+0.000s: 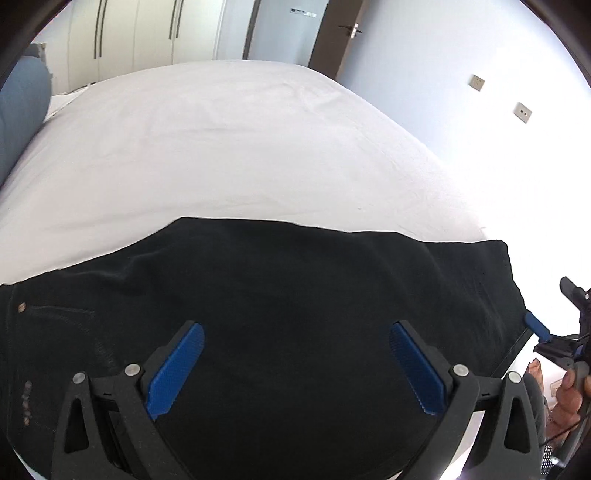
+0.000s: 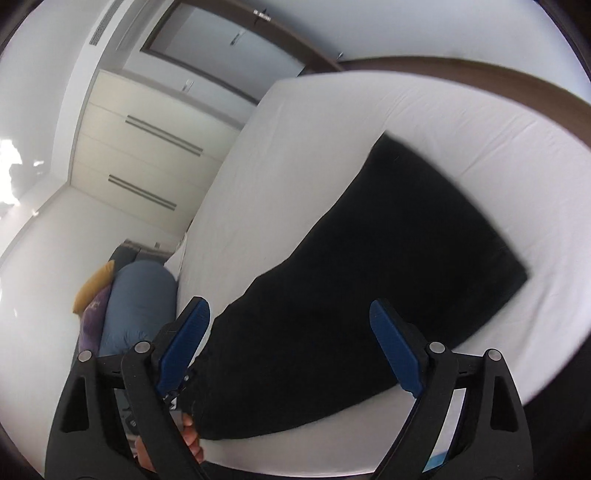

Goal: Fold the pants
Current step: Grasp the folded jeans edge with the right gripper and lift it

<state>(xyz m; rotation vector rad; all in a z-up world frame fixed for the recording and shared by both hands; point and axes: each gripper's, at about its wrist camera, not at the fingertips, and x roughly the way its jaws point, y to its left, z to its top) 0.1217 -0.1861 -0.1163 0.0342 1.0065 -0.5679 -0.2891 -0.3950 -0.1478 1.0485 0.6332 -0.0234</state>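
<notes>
Left wrist view: black pants point(image 1: 280, 295) lie flat along the near edge of a white-sheeted bed point(image 1: 229, 140), long axis running side to side. The left gripper point(image 1: 295, 365) hovers wide open directly above them, empty; the right gripper point(image 2: 290, 347), also open and empty, stands off one end. Wardrobe point(image 1: 122, 33) and door point(image 1: 328, 33) behind.

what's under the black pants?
The black pants lie flat on the bed's white sheet. Whatever lies directly beneath the fabric is covered.
</notes>
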